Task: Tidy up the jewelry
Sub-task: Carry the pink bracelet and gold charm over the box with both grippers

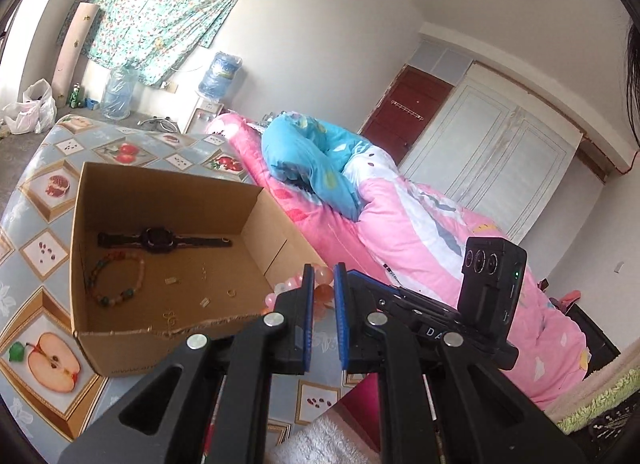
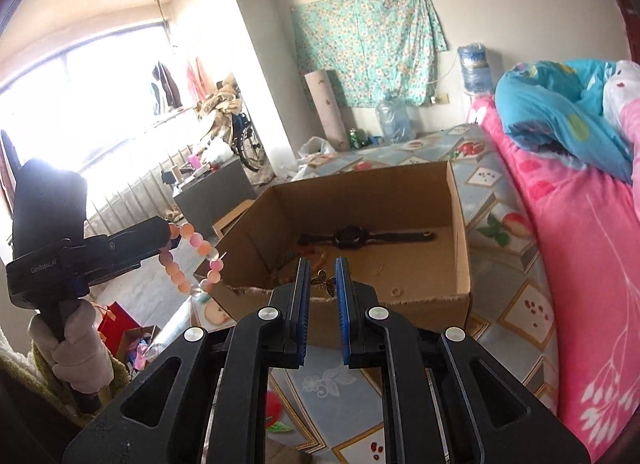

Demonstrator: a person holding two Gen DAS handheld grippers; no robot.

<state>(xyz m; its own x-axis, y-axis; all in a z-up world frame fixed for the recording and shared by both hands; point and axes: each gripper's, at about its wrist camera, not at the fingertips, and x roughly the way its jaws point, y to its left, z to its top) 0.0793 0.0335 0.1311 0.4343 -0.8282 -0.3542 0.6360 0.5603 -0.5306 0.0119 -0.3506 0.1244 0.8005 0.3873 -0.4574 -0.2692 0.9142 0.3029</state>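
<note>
- Bracelet [image 2: 192, 260]: pink and orange beads on a thread, hanging in a loose loop from the left tongs [image 2: 170, 234], in the air beside the box's left wall; from the left wrist view the beads [image 1: 316, 288] show just beyond the tips.
- Left tongs [image 1: 323, 284]: pressed nearly together, pinching the bracelet by a bead or two at the top of the loop.
- Handling, as a judgement: light and limp; round, glossy beads likely roll and slip between pads, so take hold across the thread between two beads.
- Charm [image 2: 324, 282]: small brown butterfly, thin and probably easily bent, pinched by the nearly closed right tongs [image 2: 323, 278] in front of the box's torn near edge.
- Box [image 1: 168, 191]: open cardboard, on a fruit-print mattress [image 1: 40, 264]; inside lie a dark watch [image 1: 160, 240], a second beaded bracelet [image 1: 120, 280] and small gold pieces [image 1: 206, 301].
- Quilt [image 2: 580, 244]: pink, right of the box.
</note>
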